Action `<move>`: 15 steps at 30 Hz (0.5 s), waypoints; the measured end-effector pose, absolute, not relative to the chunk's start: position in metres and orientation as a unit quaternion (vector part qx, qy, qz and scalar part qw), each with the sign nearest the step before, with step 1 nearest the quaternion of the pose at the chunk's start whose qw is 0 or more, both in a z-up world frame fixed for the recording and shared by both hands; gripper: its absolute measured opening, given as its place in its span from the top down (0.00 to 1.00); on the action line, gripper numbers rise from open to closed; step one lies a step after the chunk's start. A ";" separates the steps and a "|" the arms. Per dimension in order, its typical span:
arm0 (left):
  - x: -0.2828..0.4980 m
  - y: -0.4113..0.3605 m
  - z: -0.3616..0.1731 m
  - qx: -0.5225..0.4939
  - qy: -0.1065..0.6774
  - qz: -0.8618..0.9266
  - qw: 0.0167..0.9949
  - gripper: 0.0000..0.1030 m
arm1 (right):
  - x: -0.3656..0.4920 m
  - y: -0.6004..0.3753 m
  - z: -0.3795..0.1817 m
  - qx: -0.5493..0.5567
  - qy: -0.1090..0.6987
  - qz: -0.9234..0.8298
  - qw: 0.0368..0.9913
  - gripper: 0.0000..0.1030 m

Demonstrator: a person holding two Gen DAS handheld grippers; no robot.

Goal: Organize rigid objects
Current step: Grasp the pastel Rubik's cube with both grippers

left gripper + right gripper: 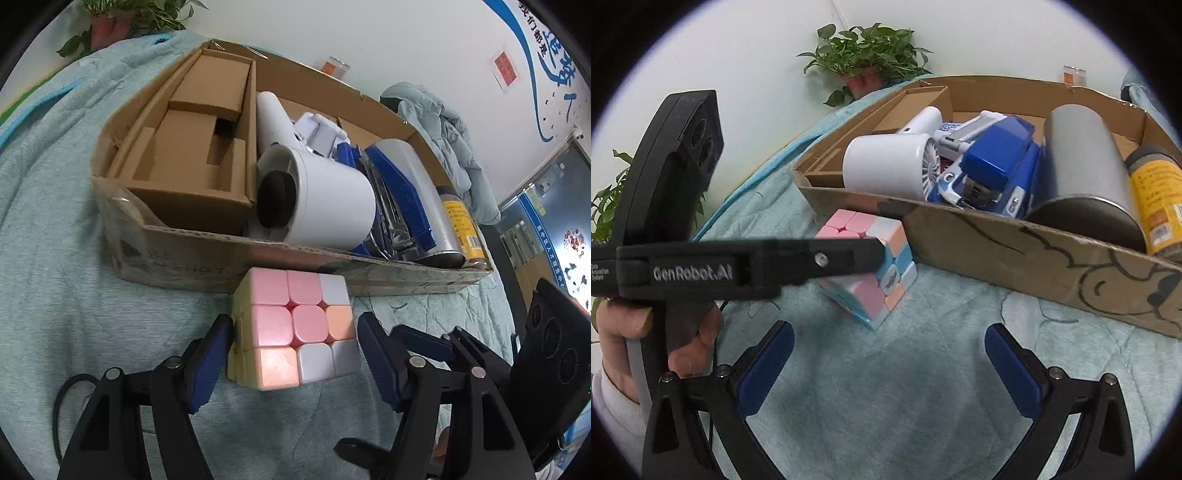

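Note:
A pastel puzzle cube (273, 325) lies on the light teal blanket (55, 295), just in front of the cardboard box (177, 266). My left gripper (294, 321) straddles it. The left pad (210, 362) is at the cube's side. The right pad (376, 358) stands a sliver off it, so the jaws do not clamp it. In the right wrist view the cube (875, 295) shows behind the left gripper's finger (846, 258). My right gripper (890, 347) hangs wide open over bare blanket, nearer than the cube, with nothing between its pads.
The box holds a white hair dryer (317, 199), a blue stapler (402, 192), a silver cylinder (428, 173), a yellow-labelled bottle (461, 221) and brown cardboard inserts (192, 147). Potted plants (864, 59) stand behind by the wall. A hand (624, 332) grips the left gripper's handle.

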State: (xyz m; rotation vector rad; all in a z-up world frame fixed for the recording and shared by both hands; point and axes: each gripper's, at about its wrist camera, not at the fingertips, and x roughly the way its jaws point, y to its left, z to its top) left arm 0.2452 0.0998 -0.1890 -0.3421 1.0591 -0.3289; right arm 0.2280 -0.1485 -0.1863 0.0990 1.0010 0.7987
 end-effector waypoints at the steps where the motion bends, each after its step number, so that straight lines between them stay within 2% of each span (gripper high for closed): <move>1: 0.245 0.097 -0.190 -0.160 0.499 -0.157 0.837 0.37 | 0.230 -0.145 -0.186 0.045 0.464 0.378 0.800 0.01; 3: 0.242 0.090 -0.190 -0.157 0.500 -0.176 0.833 0.36 | 0.234 -0.140 -0.187 0.042 0.461 0.382 0.800 0.03; 5: 0.234 0.077 -0.192 -0.162 0.507 -0.207 0.821 0.37 | 0.236 -0.138 -0.190 0.039 0.465 0.387 0.795 0.11; 6: 0.230 0.072 -0.192 -0.155 0.508 -0.207 0.822 0.37 | 0.234 -0.138 -0.191 0.036 0.468 0.388 0.793 0.21; 8: 0.218 0.060 -0.189 -0.135 0.504 -0.203 0.828 0.37 | 0.223 -0.141 -0.191 0.020 0.463 0.389 0.796 0.23; 15: 0.161 0.028 -0.188 -0.168 0.514 -0.216 0.813 0.37 | 0.164 -0.175 -0.184 0.009 0.467 0.394 0.791 0.23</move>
